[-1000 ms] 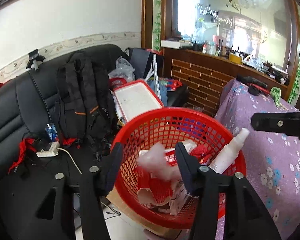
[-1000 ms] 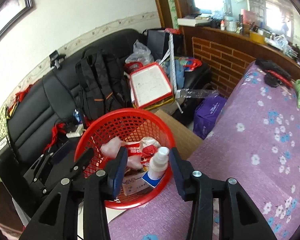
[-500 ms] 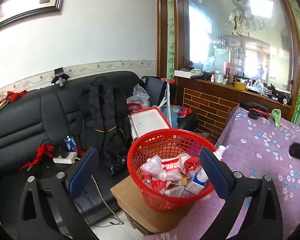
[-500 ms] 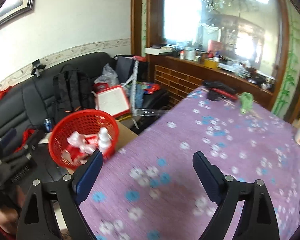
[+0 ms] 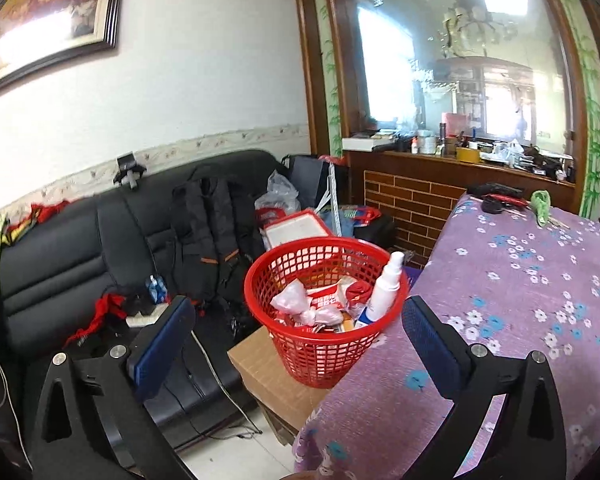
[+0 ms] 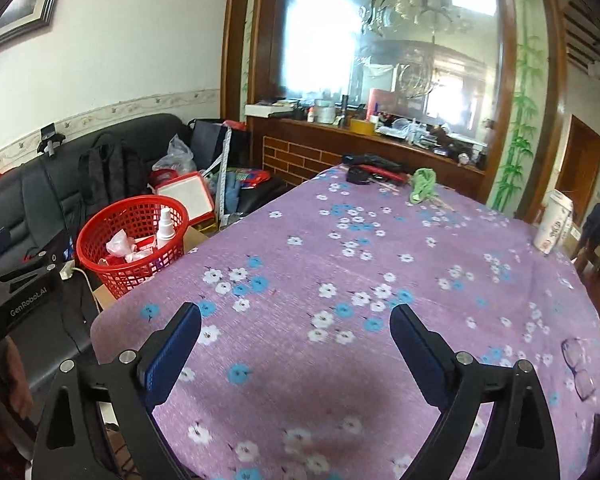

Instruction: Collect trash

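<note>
— Trash, crumpled pink and red wrappers [image 5: 320,306] plus a white plastic spray bottle [image 5: 384,292], lies in our round red plastic mesh basket [image 5: 320,356], which sits on a brown cardboard box [image 5: 272,376] beside the counter with the purple flowered cloth [image 6: 380,248].

— Our left gripper [image 5: 298,332] hangs spread wide before the basket, nothing between its jaws.

— Our right gripper [image 6: 296,340] is over the cloth, jaws opening, nothing between them. We see a green cloth [image 6: 422,184] at the far edge.
</note>
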A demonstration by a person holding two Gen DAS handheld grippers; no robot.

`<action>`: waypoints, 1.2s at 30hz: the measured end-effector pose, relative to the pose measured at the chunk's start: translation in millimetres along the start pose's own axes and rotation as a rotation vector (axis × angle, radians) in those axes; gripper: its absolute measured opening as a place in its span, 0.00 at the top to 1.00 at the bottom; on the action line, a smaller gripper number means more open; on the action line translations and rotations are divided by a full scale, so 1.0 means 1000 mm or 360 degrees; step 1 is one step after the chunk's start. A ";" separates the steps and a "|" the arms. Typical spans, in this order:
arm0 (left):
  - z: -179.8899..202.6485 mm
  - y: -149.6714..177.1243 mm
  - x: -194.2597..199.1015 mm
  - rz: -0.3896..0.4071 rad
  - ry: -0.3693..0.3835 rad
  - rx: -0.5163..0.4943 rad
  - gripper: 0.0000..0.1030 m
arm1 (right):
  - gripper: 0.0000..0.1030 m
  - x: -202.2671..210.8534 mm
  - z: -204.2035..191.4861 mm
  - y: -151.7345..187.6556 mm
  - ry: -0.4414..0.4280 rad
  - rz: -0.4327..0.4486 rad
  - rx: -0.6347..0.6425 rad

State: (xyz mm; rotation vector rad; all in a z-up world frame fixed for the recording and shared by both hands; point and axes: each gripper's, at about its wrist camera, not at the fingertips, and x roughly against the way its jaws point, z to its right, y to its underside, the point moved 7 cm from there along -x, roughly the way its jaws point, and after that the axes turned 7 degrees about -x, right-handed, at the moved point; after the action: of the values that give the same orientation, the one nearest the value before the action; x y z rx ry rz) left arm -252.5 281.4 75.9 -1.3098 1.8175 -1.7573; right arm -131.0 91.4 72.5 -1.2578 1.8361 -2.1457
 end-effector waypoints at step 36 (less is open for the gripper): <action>0.021 0.008 0.007 -0.0010 -0.0028 -0.0095 0.00 | 0.04 0.022 0.015 0.007 0.0074 0.0039 -0.0016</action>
State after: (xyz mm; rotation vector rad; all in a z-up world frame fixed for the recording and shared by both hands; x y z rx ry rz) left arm -243.4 261.6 66.8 -1.3500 1.8718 -1.7018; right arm -139.3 66.0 77.8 -1.1911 1.8716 -2.1740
